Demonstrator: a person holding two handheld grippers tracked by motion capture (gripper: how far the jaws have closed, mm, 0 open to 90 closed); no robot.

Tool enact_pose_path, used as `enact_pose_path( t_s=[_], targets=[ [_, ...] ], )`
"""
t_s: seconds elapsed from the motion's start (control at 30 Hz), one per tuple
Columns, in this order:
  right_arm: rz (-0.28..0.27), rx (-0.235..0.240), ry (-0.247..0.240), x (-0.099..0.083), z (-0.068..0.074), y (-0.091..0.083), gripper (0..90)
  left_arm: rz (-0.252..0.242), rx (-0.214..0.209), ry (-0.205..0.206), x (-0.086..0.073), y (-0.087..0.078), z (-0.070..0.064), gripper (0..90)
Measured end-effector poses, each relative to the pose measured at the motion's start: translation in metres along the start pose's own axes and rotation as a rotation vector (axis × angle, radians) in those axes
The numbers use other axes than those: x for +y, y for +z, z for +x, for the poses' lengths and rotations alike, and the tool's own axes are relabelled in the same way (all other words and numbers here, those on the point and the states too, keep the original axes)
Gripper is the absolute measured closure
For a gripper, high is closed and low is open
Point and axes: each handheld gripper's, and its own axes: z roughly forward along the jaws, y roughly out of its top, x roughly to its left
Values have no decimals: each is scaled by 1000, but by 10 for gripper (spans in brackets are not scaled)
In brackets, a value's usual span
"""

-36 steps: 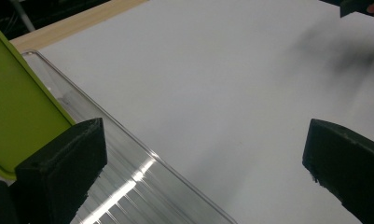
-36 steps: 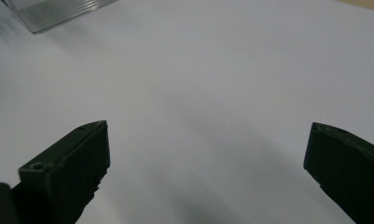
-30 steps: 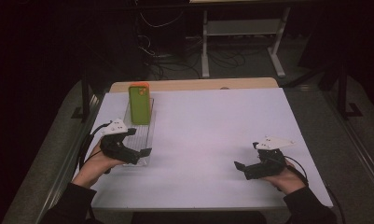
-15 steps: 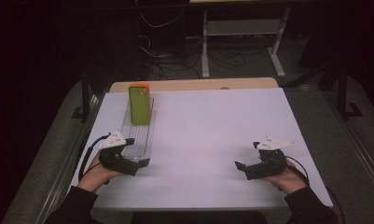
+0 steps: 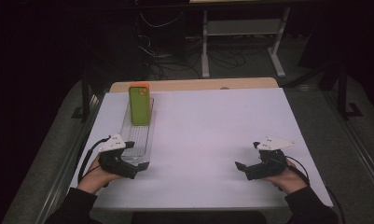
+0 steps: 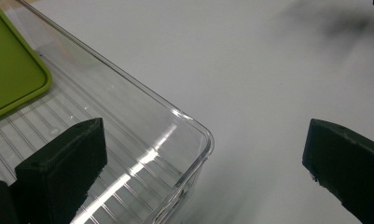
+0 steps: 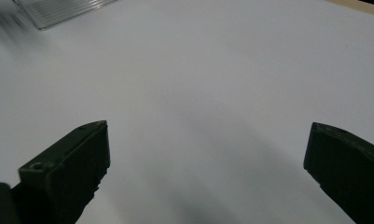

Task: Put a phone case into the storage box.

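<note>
White counter (image 5: 208,135) is carrying our clear tray (image 5: 137,138) with a green phone case (image 5: 140,104); we are holding left gripper (image 5: 137,169) and right gripper (image 5: 240,168) spread; no writing is legible.

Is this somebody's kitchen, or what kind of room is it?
Probably not a kitchen; it looks like a lab or workshop. A plain white table stands in a dark room, loose cables lie on the floor behind it, and a person holds a left gripper and a right gripper.

The phone (image 5: 139,105) lies in the tray's (image 5: 134,144) far end, left on the table (image 5: 212,135).
</note>
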Motion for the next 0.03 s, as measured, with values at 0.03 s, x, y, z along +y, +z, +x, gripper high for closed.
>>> enact_pose_path(
  t_s=[0.03],
  targets=[
    [-1,1,-3,0,0,0,0,0,-2,-1,0,0,0,0]
  ],
)
